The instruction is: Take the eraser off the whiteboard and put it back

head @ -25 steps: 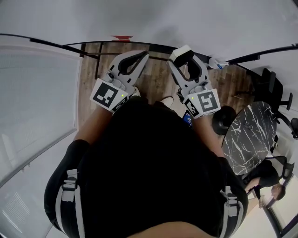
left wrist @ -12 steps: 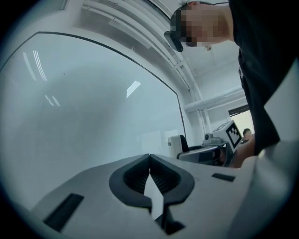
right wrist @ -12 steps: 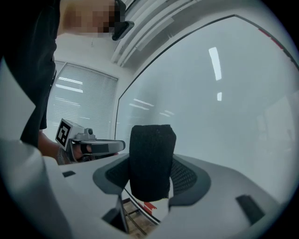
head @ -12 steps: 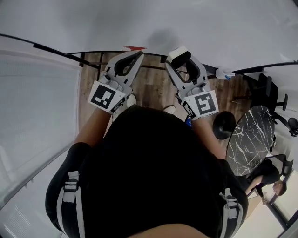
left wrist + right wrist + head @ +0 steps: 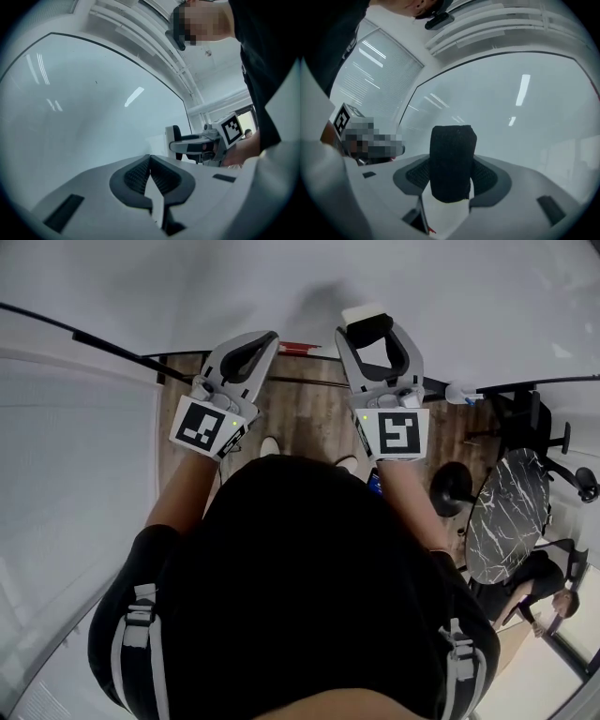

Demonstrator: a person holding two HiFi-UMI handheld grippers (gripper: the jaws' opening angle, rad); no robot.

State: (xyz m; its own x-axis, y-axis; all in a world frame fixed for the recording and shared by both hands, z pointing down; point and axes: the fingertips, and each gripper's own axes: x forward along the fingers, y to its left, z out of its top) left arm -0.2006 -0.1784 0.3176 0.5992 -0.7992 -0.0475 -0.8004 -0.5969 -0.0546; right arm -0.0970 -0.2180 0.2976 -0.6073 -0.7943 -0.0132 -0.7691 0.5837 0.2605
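Observation:
A big whiteboard (image 5: 281, 277) fills the top of the head view and the background of both gripper views. My right gripper (image 5: 377, 322) is shut on the eraser (image 5: 366, 315), a white block with a black felt face (image 5: 452, 161), and holds it close in front of the board; I cannot tell whether the felt touches it. The left gripper (image 5: 268, 337) is level beside it to the left, its jaws (image 5: 150, 161) shut with nothing between them. In the left gripper view the right gripper (image 5: 197, 145) and the eraser (image 5: 171, 139) show from the side.
The board's black tray rail (image 5: 309, 382) runs below the grippers, with a red marker (image 5: 300, 348) and a spray bottle (image 5: 461, 393) on it. At the right stand a dark marble table (image 5: 502, 512), a black stool (image 5: 450, 486) and an office chair (image 5: 544, 418). Another person (image 5: 539, 587) is at lower right.
Both grippers have moved up the head view toward the whiteboard. The right gripper has rolled so its marker cube faces the camera squarely, still holding the eraser.

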